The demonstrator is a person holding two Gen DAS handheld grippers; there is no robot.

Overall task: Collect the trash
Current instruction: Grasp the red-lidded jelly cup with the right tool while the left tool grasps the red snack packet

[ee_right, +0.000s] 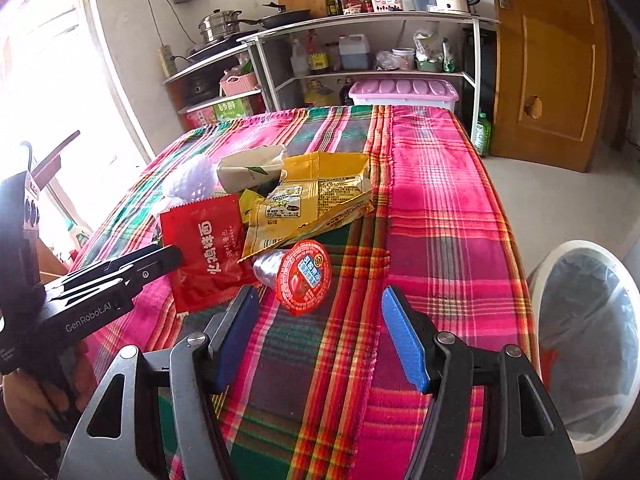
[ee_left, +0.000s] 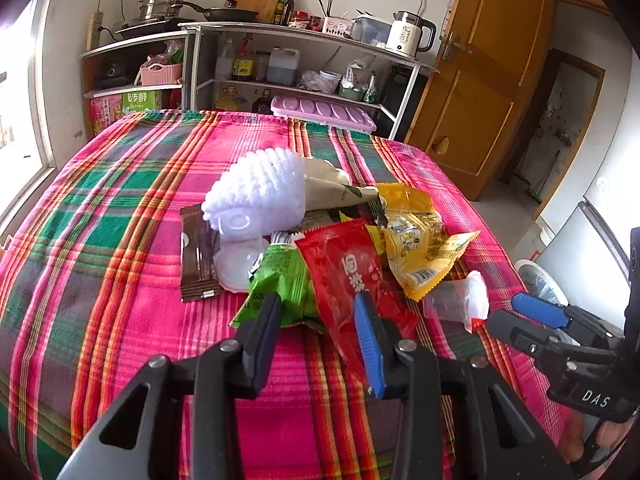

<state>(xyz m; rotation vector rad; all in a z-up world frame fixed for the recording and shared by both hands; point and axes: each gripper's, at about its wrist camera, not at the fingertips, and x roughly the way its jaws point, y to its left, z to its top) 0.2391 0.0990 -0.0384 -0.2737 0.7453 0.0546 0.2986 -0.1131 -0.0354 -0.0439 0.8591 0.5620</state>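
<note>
The trash lay in a loose heap near the middle of the plaid tablecloth (ee_left: 120, 208), toward the side nearer the grippers. At the front of the heap sat a red sachet (ee_left: 348, 276), its lower end overlapping a green wrapper (ee_left: 280, 280) on one side and lying against a yellow snack bag (ee_left: 420, 240) on the other. A small clear jelly cup (ee_right: 296, 276) lay on its side just beside the yellow bag, its red foil lid facing the right wrist camera. Behind these were a brown wrapper (ee_left: 198, 260), clear plastic lids (ee_left: 236, 264), a white foam net (ee_left: 256, 188) and a crumpled paper packet (ee_left: 332, 188).

Bare cloth ran all round the heap: a broad band to the far edge, and open strips to both side edges. Past the right edge of the table, on the floor, stood a white bin (ee_right: 560, 264) with a clear liner, its mouth open upward.

The left gripper (ee_left: 320, 308) pointed into the heap from the near side, its fingers apart, one tip over the green wrapper and the other over the red sachet; whether they touched the wrappers could not be told. The right gripper (ee_right: 320, 312) was level over bare cloth just short of the jelly cup, fingers wide apart and holding nothing.
</note>
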